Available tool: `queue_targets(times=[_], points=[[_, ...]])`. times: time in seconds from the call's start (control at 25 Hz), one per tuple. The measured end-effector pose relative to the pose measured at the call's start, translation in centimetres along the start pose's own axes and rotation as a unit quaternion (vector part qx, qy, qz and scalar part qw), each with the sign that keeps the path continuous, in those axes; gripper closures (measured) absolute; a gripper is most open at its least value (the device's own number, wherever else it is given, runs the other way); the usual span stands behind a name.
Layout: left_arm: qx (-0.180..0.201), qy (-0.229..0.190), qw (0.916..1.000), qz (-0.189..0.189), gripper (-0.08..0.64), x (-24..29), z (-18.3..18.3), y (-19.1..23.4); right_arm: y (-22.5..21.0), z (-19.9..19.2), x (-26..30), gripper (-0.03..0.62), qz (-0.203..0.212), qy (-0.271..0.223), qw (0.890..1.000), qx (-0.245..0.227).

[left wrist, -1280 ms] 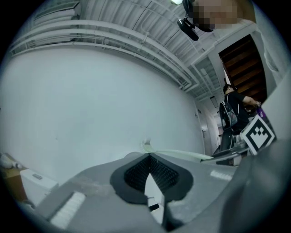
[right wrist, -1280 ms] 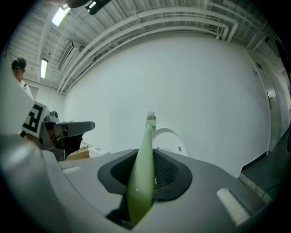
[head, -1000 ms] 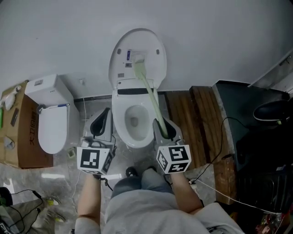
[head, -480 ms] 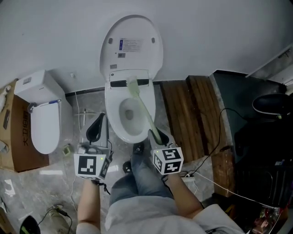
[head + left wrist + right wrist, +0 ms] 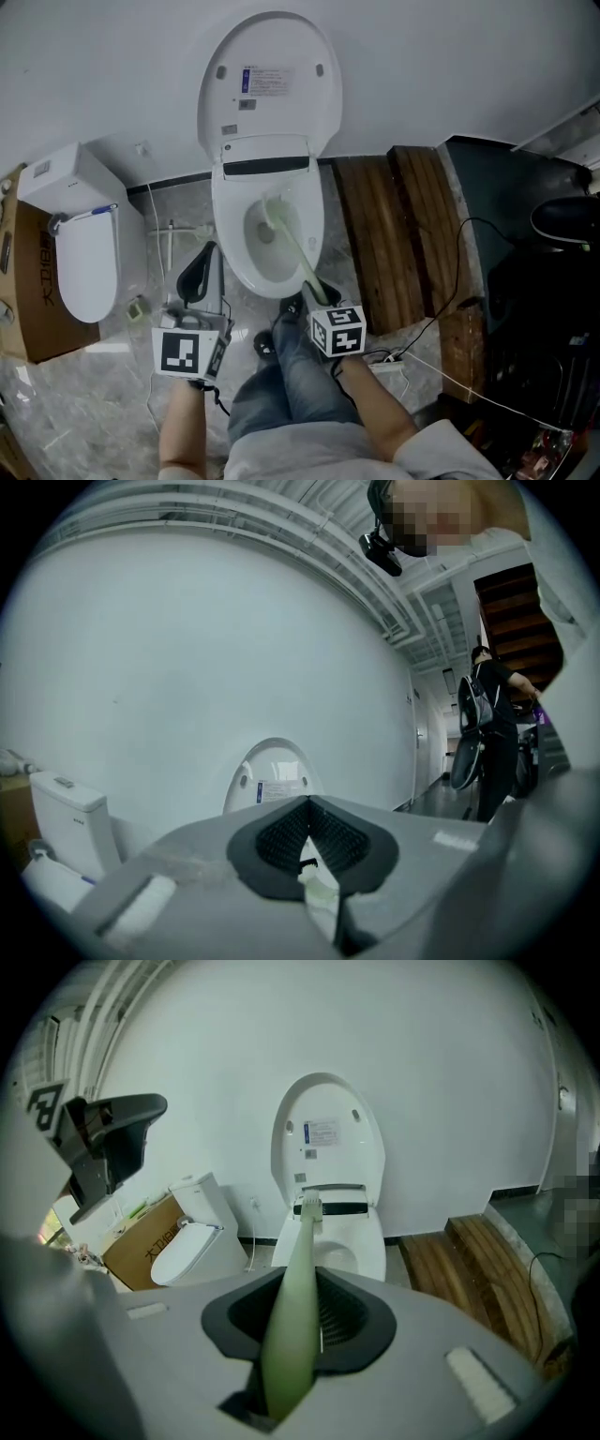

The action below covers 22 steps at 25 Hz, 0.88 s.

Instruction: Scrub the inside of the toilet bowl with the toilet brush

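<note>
gripping toilet brush (image 5: 292, 246), right tongs (image 5: 316, 289); marble floor (image 5: 103, 394), white wall (image 5: 450, 75), wooden platform (image 5: 375, 234).

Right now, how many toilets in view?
2. Centre toilet, open, with the brush over its bowl; left toilet, closed, beside a box. None looks hidden.
</note>
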<state>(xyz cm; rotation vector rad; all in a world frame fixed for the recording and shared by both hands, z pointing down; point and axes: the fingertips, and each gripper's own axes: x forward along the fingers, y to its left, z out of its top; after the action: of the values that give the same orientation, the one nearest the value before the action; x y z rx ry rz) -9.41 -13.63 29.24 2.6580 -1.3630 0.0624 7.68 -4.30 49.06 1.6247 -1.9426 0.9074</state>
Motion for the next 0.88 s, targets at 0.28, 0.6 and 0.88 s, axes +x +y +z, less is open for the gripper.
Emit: queue_targets(times=[0.28, 0.6, 0.88], points=[[-0.008, 0.009, 0.9999, -0.004, 0.557, 2.3, -2.7, 0.6, -1.6, -3.0, 5.1, 0.503, 0.007, 0.057, 0.998, 0.012], [-0.009, 0.017, 0.9998, -0.007, 0.557, 4.2, -6.0, 1.6, -3.3, -6.4, 10.5, 0.503, 0.011, 0.114, 0.992, 0.052], [-0.016, 0.027, 0.9995, 0.002, 0.557, 5.7, -8.7, 2.9, -4.3, -7.7, 14.9, 0.503, 0.014, 0.144, 0.988, 0.062]])
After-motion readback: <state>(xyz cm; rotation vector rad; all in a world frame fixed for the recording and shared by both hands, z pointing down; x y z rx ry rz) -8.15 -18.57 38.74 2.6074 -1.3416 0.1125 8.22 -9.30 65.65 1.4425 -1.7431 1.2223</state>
